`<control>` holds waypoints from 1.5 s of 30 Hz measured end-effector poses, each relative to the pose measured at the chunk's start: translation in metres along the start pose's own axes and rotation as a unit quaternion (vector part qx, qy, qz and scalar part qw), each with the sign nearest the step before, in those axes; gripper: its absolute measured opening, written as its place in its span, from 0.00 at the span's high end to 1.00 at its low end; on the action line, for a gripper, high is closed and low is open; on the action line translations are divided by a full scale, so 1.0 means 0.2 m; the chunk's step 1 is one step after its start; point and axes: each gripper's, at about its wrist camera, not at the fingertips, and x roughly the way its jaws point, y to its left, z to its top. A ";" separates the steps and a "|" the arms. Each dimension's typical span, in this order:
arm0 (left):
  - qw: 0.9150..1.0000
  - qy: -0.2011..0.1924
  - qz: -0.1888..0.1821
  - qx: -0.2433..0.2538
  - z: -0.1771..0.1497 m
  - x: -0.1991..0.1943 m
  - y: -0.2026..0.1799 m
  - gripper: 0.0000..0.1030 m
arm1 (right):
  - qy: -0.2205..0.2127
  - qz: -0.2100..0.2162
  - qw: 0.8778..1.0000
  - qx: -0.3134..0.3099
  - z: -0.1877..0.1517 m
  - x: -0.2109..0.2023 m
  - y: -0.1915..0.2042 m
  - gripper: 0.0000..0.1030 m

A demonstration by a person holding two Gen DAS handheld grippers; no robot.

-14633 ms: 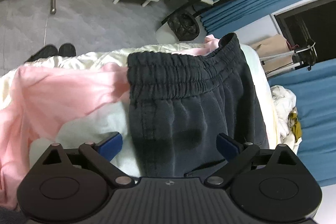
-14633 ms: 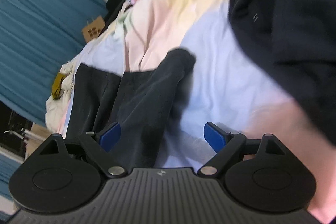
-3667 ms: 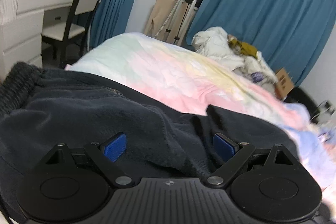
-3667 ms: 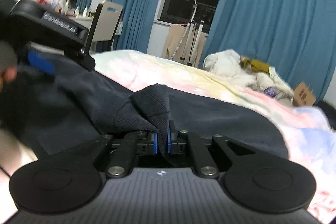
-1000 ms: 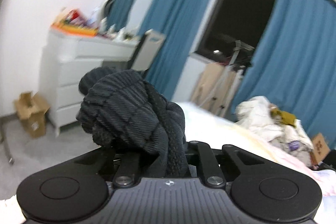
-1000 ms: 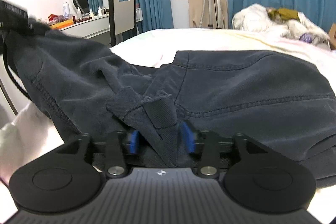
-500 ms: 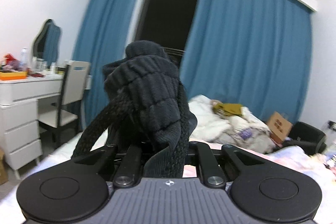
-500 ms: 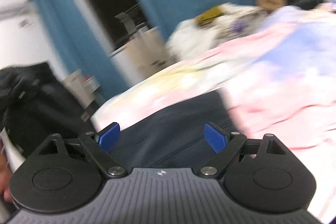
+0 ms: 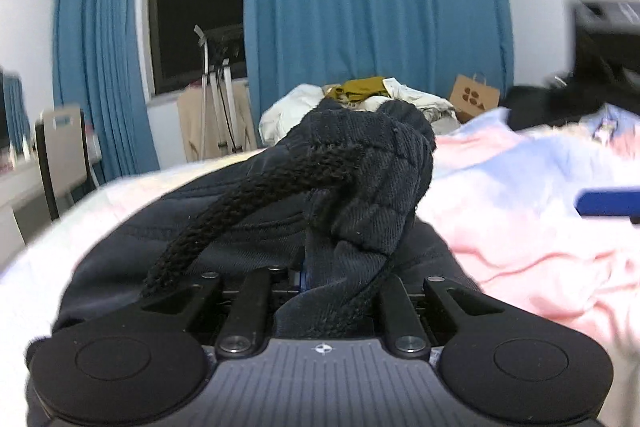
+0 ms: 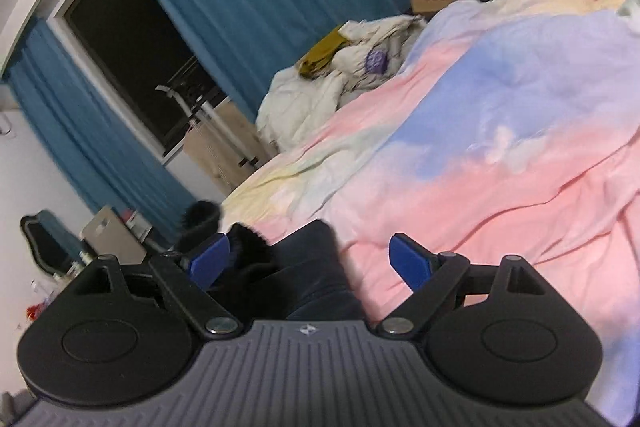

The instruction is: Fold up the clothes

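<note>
Dark shorts (image 9: 256,227) lie on the bed (image 9: 520,195), on the pastel pink-and-blue duvet. Ribbed waistband (image 9: 372,163) bunched up and raised, drawcord (image 9: 240,211) hanging off it to the left. Left gripper (image 9: 316,275): jaws nearly closed, clamped on the waistband fabric. Right gripper (image 10: 308,259): jaws spread wide, holding nothing; shorts' edge lies below and between them, pads clear. Behind the bed: pile of pale laundry (image 10: 340,79), blue curtains (image 9: 360,7), dark window (image 9: 192,3).
</note>
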 end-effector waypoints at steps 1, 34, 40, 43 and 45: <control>1.000 -0.001 0.001 0.007 0.00 0.02 0.00 0.84 | 0.006 0.008 1.000 -0.002 0.00 0.01 0.01 0.14; 0.994 0.021 -0.051 -0.091 0.00 -0.34 0.93 0.01 | 0.058 0.078 0.991 -0.095 -0.15 0.40 0.29 0.21; 0.988 0.059 -0.037 -0.139 -0.08 -0.31 1.15 0.01 | 0.035 0.007 0.982 -0.184 -0.23 0.40 0.41 0.52; 0.986 0.069 -0.027 -0.152 -0.10 -0.28 1.25 0.01 | 0.014 0.000 0.983 -0.184 -0.22 0.33 0.46 0.69; 0.984 0.070 -0.022 -0.159 -0.10 -0.29 1.29 0.01 | -0.003 0.004 0.984 -0.180 -0.20 0.28 0.49 0.74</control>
